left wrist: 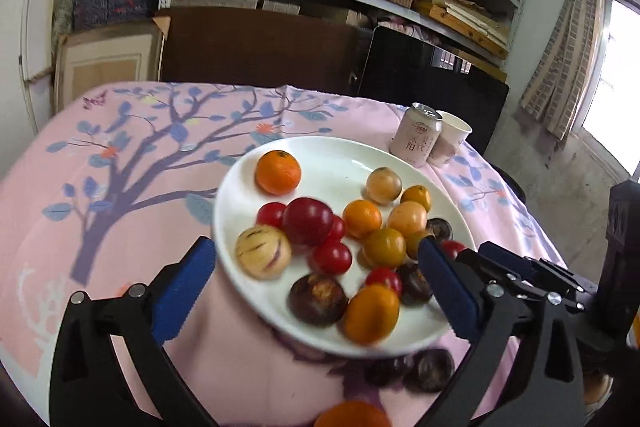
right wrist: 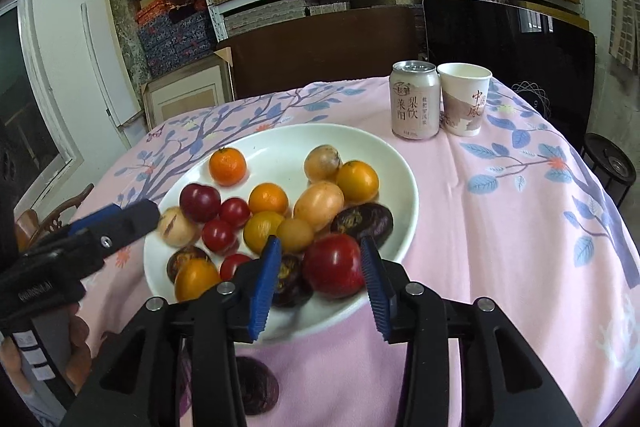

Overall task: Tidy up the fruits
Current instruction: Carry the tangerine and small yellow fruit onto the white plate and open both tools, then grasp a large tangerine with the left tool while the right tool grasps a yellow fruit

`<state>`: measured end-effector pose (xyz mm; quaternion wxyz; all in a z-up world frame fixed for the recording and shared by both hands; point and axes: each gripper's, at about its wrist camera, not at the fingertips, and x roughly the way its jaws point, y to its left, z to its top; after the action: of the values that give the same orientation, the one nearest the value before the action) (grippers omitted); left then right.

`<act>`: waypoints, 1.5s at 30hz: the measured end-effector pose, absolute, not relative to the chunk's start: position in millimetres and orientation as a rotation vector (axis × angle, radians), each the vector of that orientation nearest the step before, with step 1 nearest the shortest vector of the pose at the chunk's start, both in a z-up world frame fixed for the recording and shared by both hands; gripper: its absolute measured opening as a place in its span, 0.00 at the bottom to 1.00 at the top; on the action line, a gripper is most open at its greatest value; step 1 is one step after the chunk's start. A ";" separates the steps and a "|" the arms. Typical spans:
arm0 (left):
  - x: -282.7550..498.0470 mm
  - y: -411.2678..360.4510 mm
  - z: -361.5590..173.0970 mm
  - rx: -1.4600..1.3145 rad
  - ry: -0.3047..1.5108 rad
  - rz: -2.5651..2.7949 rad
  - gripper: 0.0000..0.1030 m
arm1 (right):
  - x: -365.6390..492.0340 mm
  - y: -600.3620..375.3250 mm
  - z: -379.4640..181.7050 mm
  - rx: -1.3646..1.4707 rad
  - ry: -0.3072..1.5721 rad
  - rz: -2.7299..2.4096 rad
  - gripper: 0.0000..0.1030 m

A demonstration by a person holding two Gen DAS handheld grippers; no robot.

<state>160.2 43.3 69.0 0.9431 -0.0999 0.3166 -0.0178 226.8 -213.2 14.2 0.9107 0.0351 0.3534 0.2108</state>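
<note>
A white plate [left wrist: 340,159] [right wrist: 280,143] on the pink tablecloth holds several fruits: oranges, cherry tomatoes, dark passion fruits, a striped melon pear [left wrist: 263,251] and red plums. My left gripper [left wrist: 316,275] is open wide, its blue pads on either side of the plate's near half. It shows at the left of the right wrist view [right wrist: 120,223]. My right gripper [right wrist: 320,275] is open around a large red plum [right wrist: 334,265] at the plate's near rim, pads close to it on both sides but apart from it.
A pink drink can [right wrist: 414,101] [left wrist: 416,135] and a paper cup [right wrist: 464,99] [left wrist: 450,139] stand behind the plate. Dark passion fruits [left wrist: 430,371] [right wrist: 256,385] and an orange [left wrist: 352,415] lie on the cloth before the plate. Shelves of boxes are behind.
</note>
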 end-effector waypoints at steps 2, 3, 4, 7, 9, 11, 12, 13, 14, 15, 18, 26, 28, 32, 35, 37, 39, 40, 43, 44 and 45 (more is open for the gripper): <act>144.5 42.8 68.0 -0.198 0.655 -0.021 0.96 | 218.7 -215.6 14.7 0.086 0.729 0.442 0.45; 138.0 42.5 67.3 -0.197 0.658 -0.021 0.96 | 212.9 -217.2 14.8 0.093 0.729 0.443 0.45; 128.5 42.0 66.2 -0.194 0.660 -0.028 0.96 | 207.7 -219.0 14.6 0.097 0.729 0.446 0.46; 106.9 42.0 63.0 -0.193 0.657 -0.019 0.96 | 186.7 -225.8 14.2 0.095 0.718 0.448 0.48; 92.5 43.6 58.7 -0.199 0.667 -0.015 0.96 | 170.6 -233.6 13.6 0.083 0.706 0.438 0.54; 80.4 45.4 55.3 -0.210 0.677 -0.012 0.96 | 156.6 -241.3 11.6 0.077 0.702 0.426 0.57; 74.7 45.5 53.5 -0.216 0.683 -0.011 0.96 | 152.1 -243.2 10.6 0.081 0.703 0.425 0.57; 71.3 45.2 52.1 -0.217 0.685 -0.009 0.96 | 147.6 -245.7 9.4 0.085 0.706 0.423 0.57; 64.6 43.8 50.3 -0.211 0.687 -0.006 0.96 | 142.8 -248.1 8.0 0.088 0.710 0.419 0.57; 61.5 41.5 49.6 -0.201 0.687 -0.002 0.96 | 138.9 -248.9 7.9 0.089 0.710 0.421 0.57; 49.6 32.6 48.5 -0.146 0.686 0.012 0.96 | 128.1 -249.6 8.3 0.088 0.703 0.434 0.57; 47.7 12.3 39.9 -0.042 0.708 0.027 0.96 | 94.9 -240.0 4.8 0.035 0.701 0.501 0.64; 50.1 8.0 37.4 -0.017 0.713 0.035 0.96 | 91.8 -235.4 4.7 0.013 0.704 0.515 0.65; 58.8 4.1 32.5 0.012 0.737 0.037 0.96 | 88.8 -230.8 0.7 -0.006 0.732 0.543 0.65; 67.4 3.2 27.3 0.013 0.775 0.035 0.96 | 90.4 -228.7 -2.9 -0.003 0.762 0.548 0.65; 72.4 3.8 24.9 0.008 0.793 0.035 0.96 | 91.5 -227.5 -5.3 -0.003 0.780 0.553 0.65; 75.2 3.3 22.3 0.007 0.808 0.034 0.96 | 92.3 -224.9 -8.4 -0.006 0.802 0.559 0.65; 76.1 3.4 21.4 0.009 0.814 0.034 0.96 | 92.3 -223.4 -9.8 -0.011 0.809 0.559 0.65; 79.5 1.5 19.1 0.017 0.831 0.036 0.96 | 92.1 -219.2 -12.8 -0.018 0.830 0.576 0.65; 80.2 0.4 18.6 0.021 0.835 0.037 0.96 | 91.6 -217.3 -13.9 -0.020 0.838 0.583 0.65; 80.4 -0.2 18.5 0.023 0.836 0.037 0.96 | 91.8 -215.5 -14.8 -0.023 0.845 0.590 0.65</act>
<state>80.4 -0.2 18.5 0.9136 0.0112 0.4061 0.0180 91.8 -215.5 -14.8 0.8701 -0.0112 0.4042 0.2819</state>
